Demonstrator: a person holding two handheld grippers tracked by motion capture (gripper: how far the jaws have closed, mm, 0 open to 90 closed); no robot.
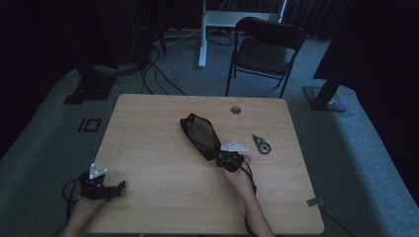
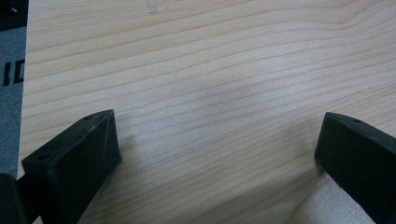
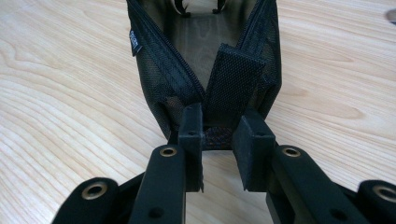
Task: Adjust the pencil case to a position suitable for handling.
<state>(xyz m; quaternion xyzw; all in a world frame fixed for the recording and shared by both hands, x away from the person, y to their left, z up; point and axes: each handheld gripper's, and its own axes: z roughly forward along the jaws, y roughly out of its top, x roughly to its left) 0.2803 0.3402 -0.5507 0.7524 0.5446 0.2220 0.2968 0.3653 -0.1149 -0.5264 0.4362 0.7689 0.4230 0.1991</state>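
A black mesh zip pouch point(image 1: 200, 133) lies slantwise on the middle of the wooden table point(image 1: 153, 163), its zip open. My right gripper point(image 1: 223, 157) holds the pouch's near end. In the right gripper view the pouch point(image 3: 196, 42) stretches away from me, and the right gripper point(image 3: 219, 123) is shut on the woven tab at its end. My left gripper point(image 1: 118, 186) rests low over the table's front left corner, far from the pouch. In its own view the left gripper point(image 2: 219, 140) is wide open over bare wood.
A small green and grey tape dispenser point(image 1: 262, 144) lies right of the pouch. A round cable hole point(image 1: 235, 109) is near the far edge. A black folding chair point(image 1: 264, 49) stands behind the table. A small clip point(image 1: 314, 201) sticks out at the front right edge.
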